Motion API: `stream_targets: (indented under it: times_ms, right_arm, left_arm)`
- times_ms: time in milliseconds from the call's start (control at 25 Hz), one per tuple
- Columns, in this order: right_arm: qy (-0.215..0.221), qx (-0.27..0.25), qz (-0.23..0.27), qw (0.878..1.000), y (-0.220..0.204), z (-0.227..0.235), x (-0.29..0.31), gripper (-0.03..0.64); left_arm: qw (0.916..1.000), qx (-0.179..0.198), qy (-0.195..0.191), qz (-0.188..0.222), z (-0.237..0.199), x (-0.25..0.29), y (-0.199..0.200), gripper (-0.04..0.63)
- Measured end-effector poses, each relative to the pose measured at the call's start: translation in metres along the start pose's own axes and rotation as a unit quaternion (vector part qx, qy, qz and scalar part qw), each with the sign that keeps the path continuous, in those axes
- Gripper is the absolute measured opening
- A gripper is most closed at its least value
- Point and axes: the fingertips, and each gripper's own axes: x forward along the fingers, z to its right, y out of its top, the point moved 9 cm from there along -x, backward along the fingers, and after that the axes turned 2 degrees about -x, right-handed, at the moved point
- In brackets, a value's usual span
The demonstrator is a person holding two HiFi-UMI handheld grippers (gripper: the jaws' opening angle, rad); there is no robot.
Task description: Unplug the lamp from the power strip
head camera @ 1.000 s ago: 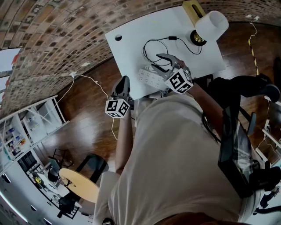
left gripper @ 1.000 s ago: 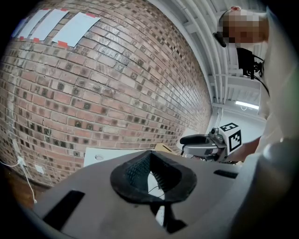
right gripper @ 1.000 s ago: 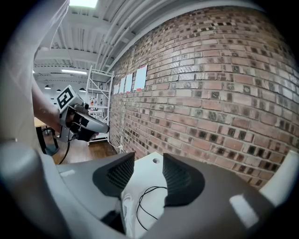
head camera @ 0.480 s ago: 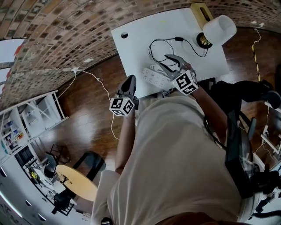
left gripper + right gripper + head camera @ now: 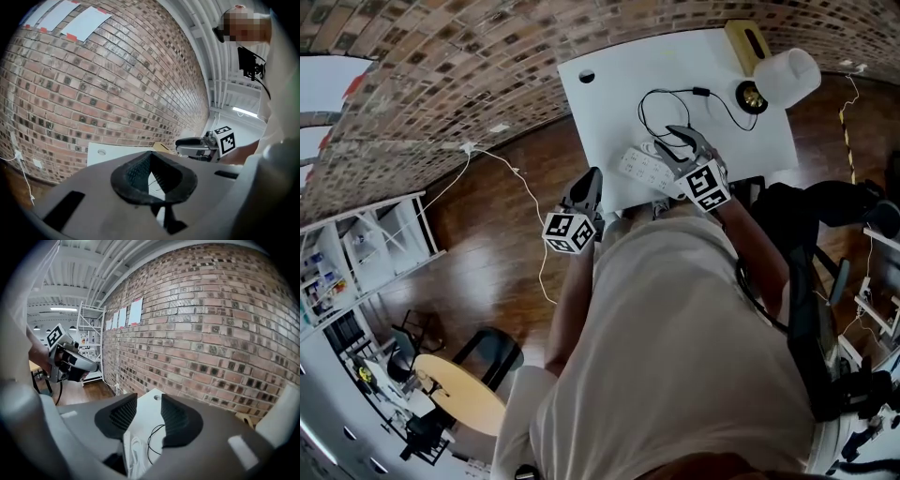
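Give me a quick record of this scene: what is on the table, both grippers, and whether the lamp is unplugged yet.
table: white table, in front of a brick wall
lamp: white shade, at the table's far right corner
cord: black, looped between lamp and power strip
power strip: white, by the near edge
left gripper: jaws slightly apart, empty, off the table's near left edge
right gripper: over the power strip, jaws apart and just been closing, nothing between them
plug: cannot tell whether it is still in
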Motion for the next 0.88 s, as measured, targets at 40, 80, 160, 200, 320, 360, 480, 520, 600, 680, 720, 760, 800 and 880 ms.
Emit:
stream_targets:
  times_ms: [40, 80, 160, 200, 320, 360, 480, 520, 600, 680, 720, 760, 800, 880]
  right_arm:
    - [0.000, 0.002, -0.002, 1.000, 0.004, -0.006, 0.003, 0.150]
    - [0.001, 0.004, -0.003, 1.000, 0.008, -0.013, 0.006, 0.149]
    - [0.006, 0.004, -0.006, 1.000, 0.016, -0.031, 0.012, 0.149]
    - [0.008, 0.004, -0.008, 1.000, 0.019, -0.041, 0.015, 0.149]
    - [0.009, 0.003, -0.014, 1.000, 0.031, -0.066, 0.023, 0.149]
    - [0.008, 0.003, -0.015, 1.000, 0.035, -0.073, 0.026, 0.149]
    - [0.003, 0.004, -0.015, 1.000, 0.046, -0.095, 0.035, 0.149]
    - [0.000, 0.006, -0.015, 1.000, 0.049, -0.102, 0.037, 0.149]
    - [-0.008, 0.013, -0.012, 1.000, 0.055, -0.114, 0.039, 0.149]
    - [-0.020, 0.020, -0.011, 1.000, 0.059, -0.123, 0.040, 0.149]
    - [-0.027, 0.022, -0.012, 0.999, 0.060, -0.128, 0.040, 0.149]
    - [-0.033, 0.023, -0.012, 0.999, 0.061, -0.133, 0.040, 0.149]
    - [-0.038, 0.026, -0.013, 0.999, 0.061, -0.138, 0.040, 0.149]
    - [-0.048, 0.030, -0.014, 0.998, 0.059, -0.148, 0.038, 0.146]
  left_arm:
    - [1.0000, 0.002, -0.005, -0.002, -0.003, -0.006, 0.002, 0.003]
    - [0.9999, 0.005, -0.009, -0.004, -0.006, -0.012, 0.003, 0.003]
    - [0.9998, 0.009, -0.015, -0.008, -0.014, -0.028, 0.005, 0.003]
    - [0.9998, 0.010, -0.017, -0.009, -0.019, -0.036, 0.006, 0.003]
    - [0.9998, 0.005, -0.017, -0.007, -0.036, -0.059, 0.009, 0.003]
    - [0.9998, 0.003, -0.017, -0.006, -0.043, -0.066, 0.010, 0.003]
    - [0.9998, 0.003, -0.019, -0.003, -0.060, -0.086, 0.014, 0.003]
    - [0.9998, 0.004, -0.021, -0.002, -0.065, -0.093, 0.015, 0.003]
    - [0.9996, 0.007, -0.027, -0.002, -0.073, -0.104, 0.017, 0.003]
    - [0.9993, 0.010, -0.035, -0.004, -0.080, -0.113, 0.017, 0.003]
    - [0.9991, 0.012, -0.039, -0.005, -0.083, -0.118, 0.016, 0.003]
    - [0.9989, 0.015, -0.043, -0.005, -0.085, -0.122, 0.016, 0.003]
    - [0.9987, 0.017, -0.047, -0.005, -0.088, -0.127, 0.015, 0.003]
    - [0.9984, 0.021, -0.053, -0.005, -0.092, -0.137, 0.011, 0.003]
